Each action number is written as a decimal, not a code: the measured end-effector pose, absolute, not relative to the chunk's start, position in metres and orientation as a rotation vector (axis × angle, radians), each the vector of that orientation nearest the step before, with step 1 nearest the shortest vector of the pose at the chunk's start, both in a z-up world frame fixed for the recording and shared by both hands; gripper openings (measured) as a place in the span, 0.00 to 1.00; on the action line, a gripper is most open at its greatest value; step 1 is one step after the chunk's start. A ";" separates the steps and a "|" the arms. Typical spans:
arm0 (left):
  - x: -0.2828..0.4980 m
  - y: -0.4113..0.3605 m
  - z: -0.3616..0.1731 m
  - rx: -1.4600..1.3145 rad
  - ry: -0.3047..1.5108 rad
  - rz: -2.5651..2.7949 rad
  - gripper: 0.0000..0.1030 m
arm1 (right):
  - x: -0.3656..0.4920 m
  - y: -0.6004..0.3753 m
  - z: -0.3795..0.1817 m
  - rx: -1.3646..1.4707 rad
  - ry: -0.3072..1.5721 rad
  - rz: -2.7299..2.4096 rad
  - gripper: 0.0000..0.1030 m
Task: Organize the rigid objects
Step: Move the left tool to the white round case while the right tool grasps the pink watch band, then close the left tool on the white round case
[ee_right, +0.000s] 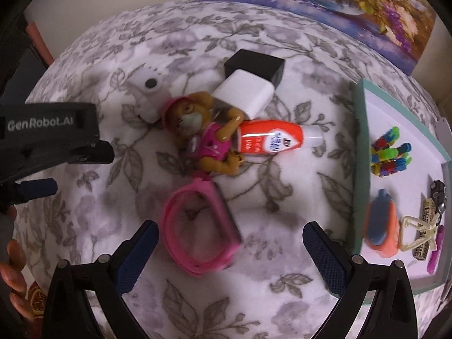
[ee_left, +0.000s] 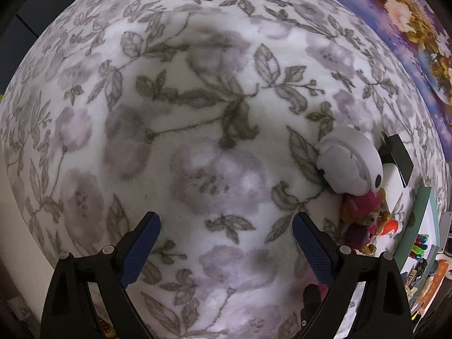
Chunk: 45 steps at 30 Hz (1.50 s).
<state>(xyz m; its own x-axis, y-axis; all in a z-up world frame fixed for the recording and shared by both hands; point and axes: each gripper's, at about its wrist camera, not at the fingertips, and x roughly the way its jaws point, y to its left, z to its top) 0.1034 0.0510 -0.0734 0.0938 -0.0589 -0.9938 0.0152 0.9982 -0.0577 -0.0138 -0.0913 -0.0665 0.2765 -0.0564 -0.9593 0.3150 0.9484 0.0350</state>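
On a floral blanket (ee_right: 113, 107) lie a pink watch band (ee_right: 197, 226), a brown dog figure in pink (ee_right: 203, 132), an orange-and-white tube (ee_right: 271, 138), a white charger block (ee_right: 244, 91), a black box (ee_right: 254, 65) and a white round gadget (ee_right: 149, 96). My right gripper (ee_right: 230, 247) hangs open just in front of the pink band, which lies between its fingers' line. My left gripper (ee_left: 226, 240) is open over bare blanket (ee_left: 197, 113); the white gadget (ee_left: 350, 163) and dog figure (ee_left: 364, 217) sit to its right. The left gripper's body (ee_right: 50, 135) shows at the right wrist view's left edge.
A teal-rimmed white tray (ee_right: 360, 155) at the right holds colourful bricks (ee_right: 391, 152), an orange-and-blue toy (ee_right: 381, 226), a cream clip and small items. A flower painting (ee_right: 325, 0) leans at the back. A person's fingers (ee_right: 11, 268) show at lower left.
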 end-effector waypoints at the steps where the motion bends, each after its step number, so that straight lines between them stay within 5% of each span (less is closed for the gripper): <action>1: 0.105 0.053 -0.074 -0.039 1.475 -0.054 0.92 | -0.013 -0.089 -0.067 0.233 1.274 -0.250 1.00; 15: 0.113 0.071 -0.072 -0.097 1.478 -0.047 0.92 | -0.011 -0.081 -0.080 0.239 1.291 -0.259 0.96; 33: 0.124 0.068 -0.065 -0.169 1.468 -0.066 0.92 | -0.019 -0.110 -0.070 0.326 1.274 -0.206 0.52; 45: 0.130 0.052 -0.042 -0.190 1.420 -0.124 0.92 | -0.045 -0.164 -0.057 0.397 1.236 -0.266 0.51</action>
